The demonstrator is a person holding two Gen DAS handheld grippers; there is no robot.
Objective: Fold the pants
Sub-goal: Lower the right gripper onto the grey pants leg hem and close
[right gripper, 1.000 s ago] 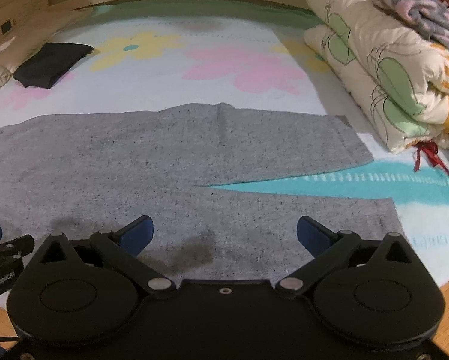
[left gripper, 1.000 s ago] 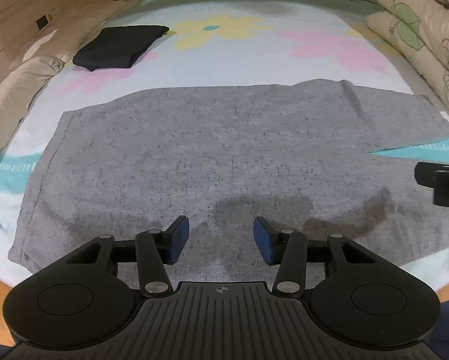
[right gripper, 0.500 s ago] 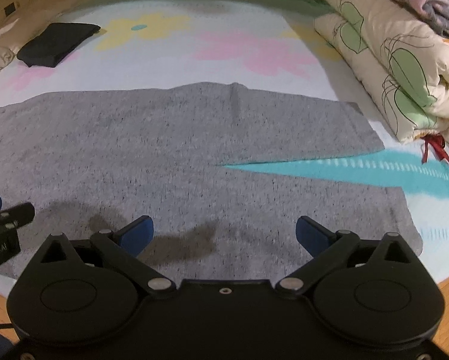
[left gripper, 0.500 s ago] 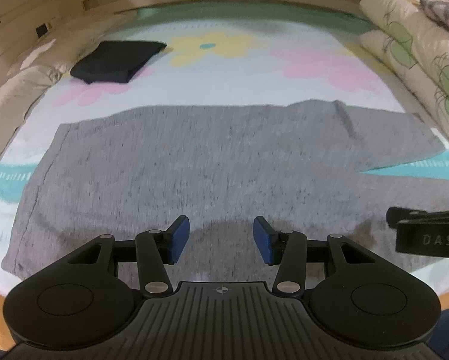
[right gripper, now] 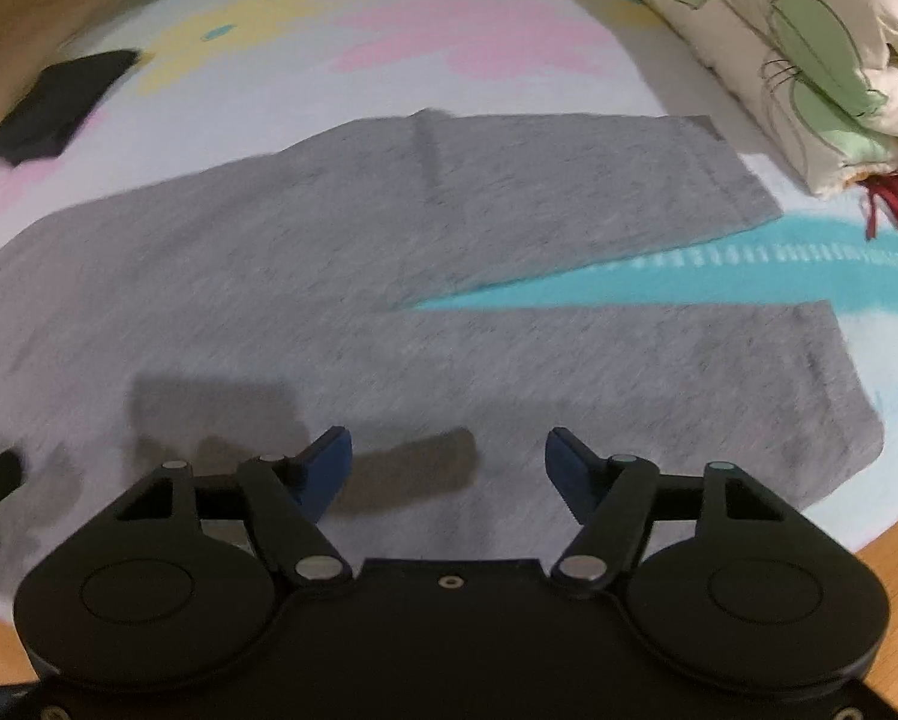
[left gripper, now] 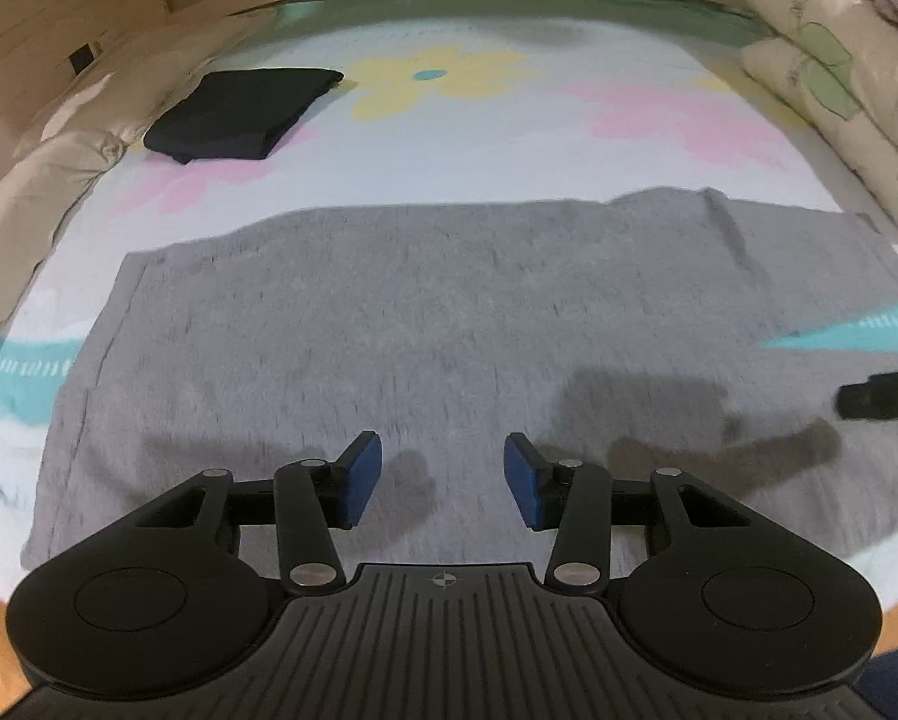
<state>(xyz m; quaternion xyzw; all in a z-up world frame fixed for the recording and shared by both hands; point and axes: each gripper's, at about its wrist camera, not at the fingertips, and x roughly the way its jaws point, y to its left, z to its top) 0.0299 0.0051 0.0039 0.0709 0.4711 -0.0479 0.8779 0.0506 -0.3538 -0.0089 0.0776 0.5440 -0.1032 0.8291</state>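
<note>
The grey pants lie spread flat on the bed, waistband toward 9 o'clock in the left wrist view and the two legs running toward 3 o'clock. In the right wrist view the legs part in a narrow V, with a teal stripe of the flowered bedsheet showing between them; the far leg ends near 2 o'clock and the near leg ends near 4 o'clock, close to the bed's front edge.

The left hand-held gripper hangs over the near edge of the pants, in the seat area, its blue pads partly apart with only grey cloth seen beneath the gap; nothing is pinched between them. The right hand-held gripper hangs over the near leg, and its jaws have just been closing, yet they stand open with nothing clamped, only its shadow on the fabric below.

A folded black garment sits at 11 o'clock on the sheet, well apart from the pants. A rolled floral quilt lies along the bed's edge at 1 to 2 o'clock, a red cord dangling from its end.
</note>
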